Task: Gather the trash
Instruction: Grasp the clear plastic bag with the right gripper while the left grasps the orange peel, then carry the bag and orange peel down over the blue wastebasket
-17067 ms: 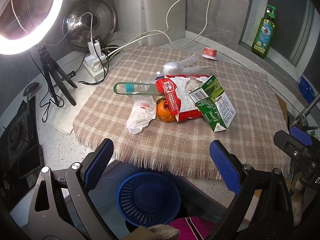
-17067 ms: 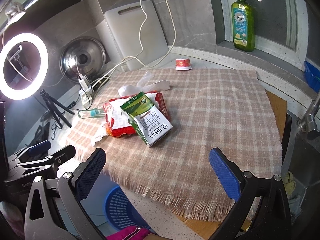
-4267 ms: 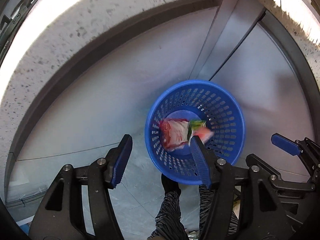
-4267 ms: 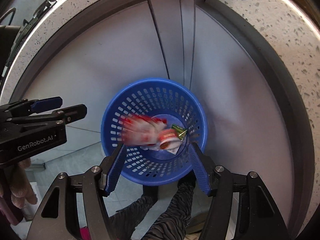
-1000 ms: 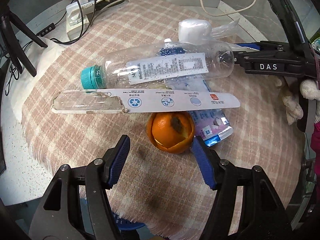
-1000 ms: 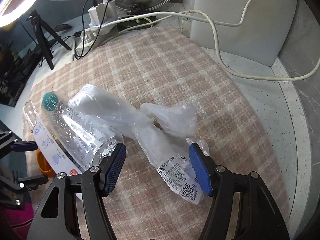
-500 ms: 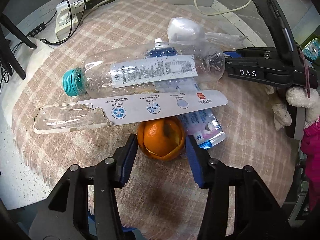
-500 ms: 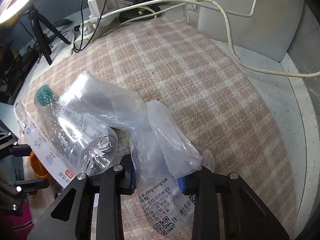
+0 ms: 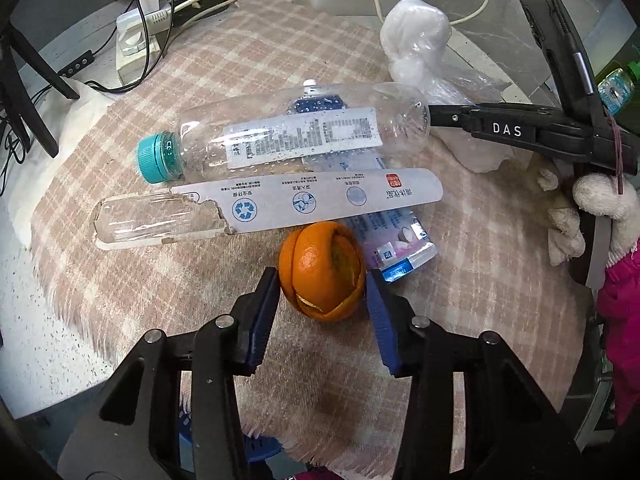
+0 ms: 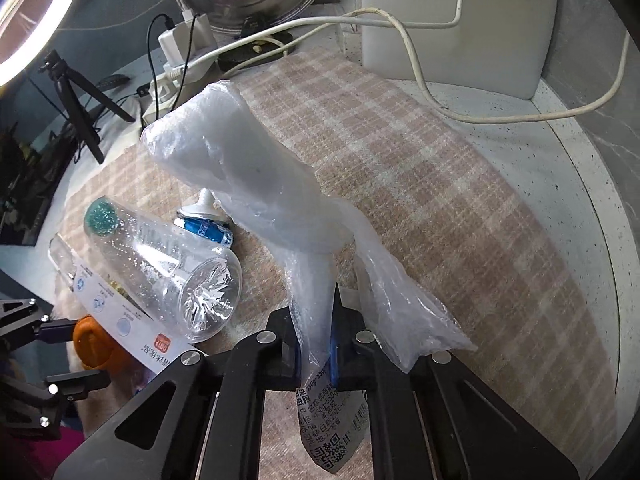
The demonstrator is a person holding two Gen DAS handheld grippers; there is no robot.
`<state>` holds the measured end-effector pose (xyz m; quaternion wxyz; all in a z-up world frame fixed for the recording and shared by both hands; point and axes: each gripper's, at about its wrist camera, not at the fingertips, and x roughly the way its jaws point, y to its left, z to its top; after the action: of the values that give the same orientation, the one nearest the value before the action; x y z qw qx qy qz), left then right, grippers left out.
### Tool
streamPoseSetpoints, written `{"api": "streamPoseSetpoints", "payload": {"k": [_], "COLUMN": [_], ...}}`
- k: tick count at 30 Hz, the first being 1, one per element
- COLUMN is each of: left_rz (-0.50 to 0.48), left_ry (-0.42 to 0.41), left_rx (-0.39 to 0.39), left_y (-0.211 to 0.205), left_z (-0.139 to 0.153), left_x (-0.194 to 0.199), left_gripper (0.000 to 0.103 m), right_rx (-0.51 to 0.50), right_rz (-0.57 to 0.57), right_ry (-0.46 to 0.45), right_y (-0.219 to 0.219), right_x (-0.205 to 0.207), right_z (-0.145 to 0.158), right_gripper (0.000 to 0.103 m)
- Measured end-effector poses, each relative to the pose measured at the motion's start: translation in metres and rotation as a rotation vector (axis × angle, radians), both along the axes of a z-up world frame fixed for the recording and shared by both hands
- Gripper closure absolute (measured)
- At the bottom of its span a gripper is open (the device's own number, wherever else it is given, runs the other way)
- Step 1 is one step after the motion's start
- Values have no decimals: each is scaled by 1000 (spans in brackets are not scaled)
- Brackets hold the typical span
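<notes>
One plaid cloth [image 9: 460,280], speckled counter [image 10: 560,128], trailing cables [image 10: 420,64]

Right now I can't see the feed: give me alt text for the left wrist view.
The left hand-held gripper closes around an orange peel on a checked cloth. Behind it lie a toothbrush package and a clear bottle; the right hand-held gripper lifts a plastic bag.

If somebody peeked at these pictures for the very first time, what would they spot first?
Probably the bright orange peel, sitting on the checked cloth right between the fingers of the left gripper. Next comes the crinkly clear plastic bag, pinched in the right gripper and sticking up above the cloth. Behind the peel lies an empty clear bottle on its side, with a teal cap.
</notes>
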<state>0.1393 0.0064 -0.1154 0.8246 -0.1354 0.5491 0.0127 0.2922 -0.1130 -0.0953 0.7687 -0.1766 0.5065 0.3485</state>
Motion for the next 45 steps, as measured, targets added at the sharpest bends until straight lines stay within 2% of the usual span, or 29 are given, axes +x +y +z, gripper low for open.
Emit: {"api": "streamPoseSetpoints", "payload": {"k": [13,22,34,45], "left_rz": [-10,-9,-15,3], "left_ry": [-58,-92,-120,-103], "left_rx": [-9,-1,8,-5], "left_y": [7,19,40,73], "left_z": [26,38,41,29], "left_x": [-34,-55,-97,-144], "left_gripper": [58,58,58,58], "right_rx": [100,135,155,193], "right_rz": [-145,-199,-214,-207], "right_ry": [-29,-40,-38,-12], "right_y": [-36,-46,-31,-3], "right_x": [-31,-60,-123,-193], "right_z": [36,52,58,61], "right_gripper": [96,96,96,96]}}
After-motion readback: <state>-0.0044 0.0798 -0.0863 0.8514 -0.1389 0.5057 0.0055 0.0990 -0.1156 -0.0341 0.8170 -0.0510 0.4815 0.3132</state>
